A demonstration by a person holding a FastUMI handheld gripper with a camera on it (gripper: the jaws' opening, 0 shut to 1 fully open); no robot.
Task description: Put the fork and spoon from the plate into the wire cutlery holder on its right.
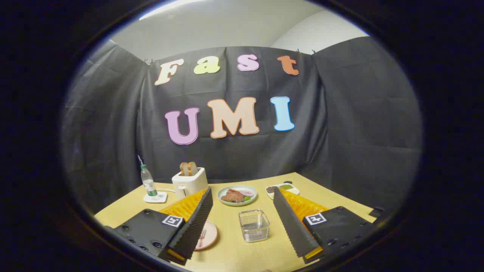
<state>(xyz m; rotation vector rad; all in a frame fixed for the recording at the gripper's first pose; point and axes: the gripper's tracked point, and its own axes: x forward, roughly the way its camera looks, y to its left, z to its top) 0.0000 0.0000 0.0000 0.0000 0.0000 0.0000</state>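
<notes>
A pink plate [208, 235] lies on the yellow table, mostly hidden behind my left finger [196, 223]. The tines of a fork [202, 234] show on it; the spoon is hidden. The wire cutlery holder [254, 225] stands empty just right of the plate, between my two fingers. My gripper [242, 221] is open, held above the table, with nothing between its fingers but air.
Beyond the holder sits a plate of food [237, 195]. A white toaster [190, 181] with toast stands at the back left, and a water bottle [148, 182] on a white coaster further left. A small dish of condiments [282, 187] is at the back right.
</notes>
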